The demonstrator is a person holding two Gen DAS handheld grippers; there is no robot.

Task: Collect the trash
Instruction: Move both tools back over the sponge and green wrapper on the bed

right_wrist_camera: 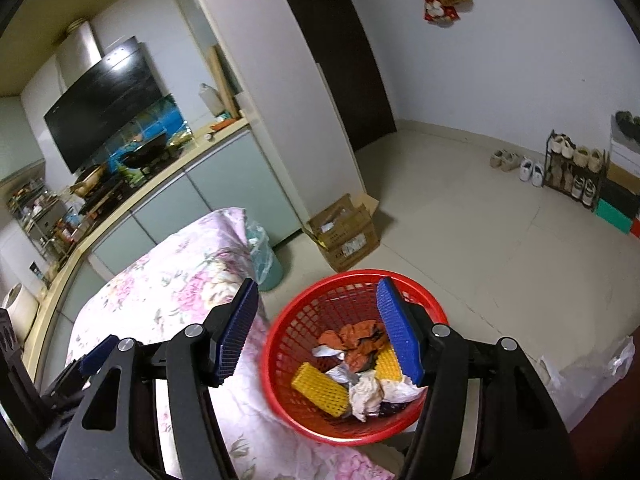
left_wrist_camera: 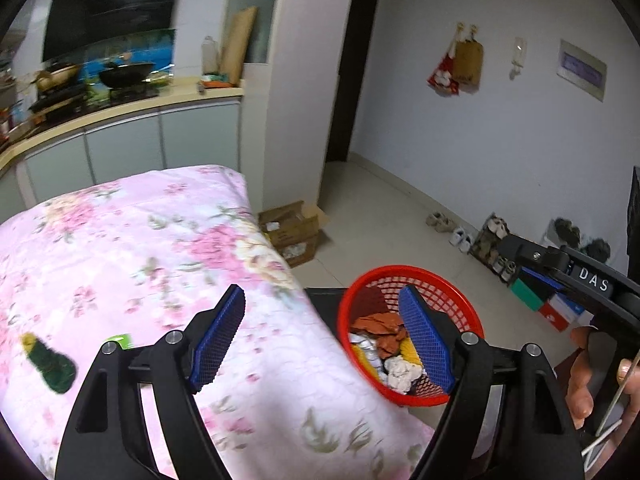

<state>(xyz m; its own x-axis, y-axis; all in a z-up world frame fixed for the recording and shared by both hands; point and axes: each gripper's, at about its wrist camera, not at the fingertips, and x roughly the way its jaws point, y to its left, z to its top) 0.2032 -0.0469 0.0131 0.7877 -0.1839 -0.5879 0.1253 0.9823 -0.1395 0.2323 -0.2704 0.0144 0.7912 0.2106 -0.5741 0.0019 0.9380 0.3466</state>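
— Left gripper (left_wrist_camera: 324, 336): jaws apart, holding nothing, blue pads (left_wrist_camera: 219, 340) free in the air. Hovering over the edge of the pink flowered cloth (left_wrist_camera: 160, 248), right finger in front of the red basket (left_wrist_camera: 456, 300).

— And right gripper (right_wrist_camera: 320, 328)?

— Also spread, also empty. Pointing down at the same red basket (right_wrist_camera: 288, 344), one finger over the cloth (right_wrist_camera: 180, 288), other over the basket rim. Partly seen from the left wrist too, far right, with a hand (left_wrist_camera: 588, 376) on its handle.

— Where the trash?

— Mostly inside the basket: crumpled orange paper (right_wrist_camera: 356, 340), silver foil (right_wrist_camera: 340, 372), white tissue (right_wrist_camera: 368, 392), yellow grid piece (right_wrist_camera: 320, 388). Still lying on the cloth: dark green piece with yellow end (left_wrist_camera: 52, 364), and a small bright green thing (left_wrist_camera: 120, 340) just behind the left finger, half hidden.

— Around?

— Open cardboard box (right_wrist_camera: 344, 232) on the tiled floor, bin with plastic bag (right_wrist_camera: 264, 256) beside the cloth. Kitchen counter (left_wrist_camera: 120, 112) behind, with a black wok (left_wrist_camera: 126, 72). Shoe rack (right_wrist_camera: 572, 168) by the far wall.
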